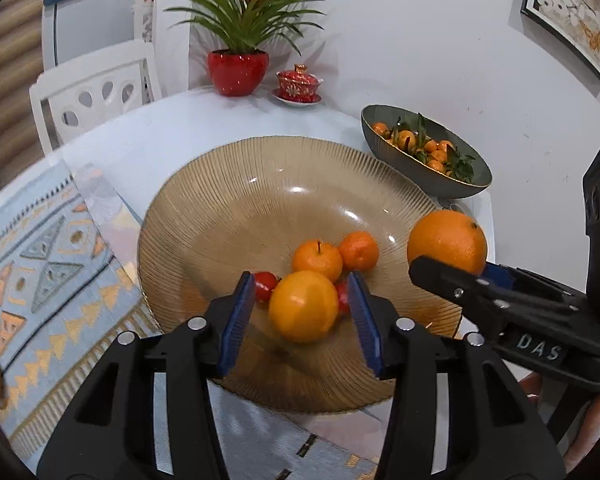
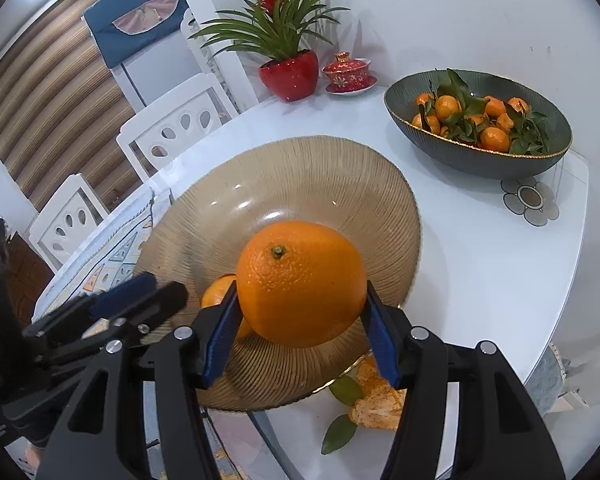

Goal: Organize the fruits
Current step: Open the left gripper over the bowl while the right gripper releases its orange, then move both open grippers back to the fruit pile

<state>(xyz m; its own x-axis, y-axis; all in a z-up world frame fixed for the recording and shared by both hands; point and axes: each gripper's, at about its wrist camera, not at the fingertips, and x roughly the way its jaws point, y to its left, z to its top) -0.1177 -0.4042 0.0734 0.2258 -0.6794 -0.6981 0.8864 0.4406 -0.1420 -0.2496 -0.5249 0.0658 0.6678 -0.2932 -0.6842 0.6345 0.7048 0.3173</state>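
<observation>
Both tongs are over the table: the right gripper (image 2: 300, 312) is clamped on a large orange (image 2: 300, 282), one blue pad on each side of it, and the left gripper (image 1: 300, 312) stands with its jaws apart around a smaller orange (image 1: 303, 306), the pads near it but, as far as I can see, not pressing.

From large to small: the amber glass plate (image 1: 228, 184) lies in the middle of the white table (image 2: 480, 272), partly on a patterned cloth (image 1: 40, 264). It looks hard, smooth and breakable, so I think fruit must be lowered into it, not dropped.

The large orange is held above the right edge of the plate. I judge it to be the heaviest piece, firm and round, with a rough peel that gives the pads good hold. The best grip is across its widest part, as it is taken now; higher or lower it may slide out.

The smaller orange lies in the plate, touching a mandarin with a stem (image 1: 317, 259). A second mandarin (image 1: 358, 250) is beside it. These seem lighter, with softer, looser skin, so a gentle squeeze is probably enough.

Two small red fruits (image 1: 265, 286) are partly hidden behind the left pads; they look glossy and perhaps slippery.
</observation>
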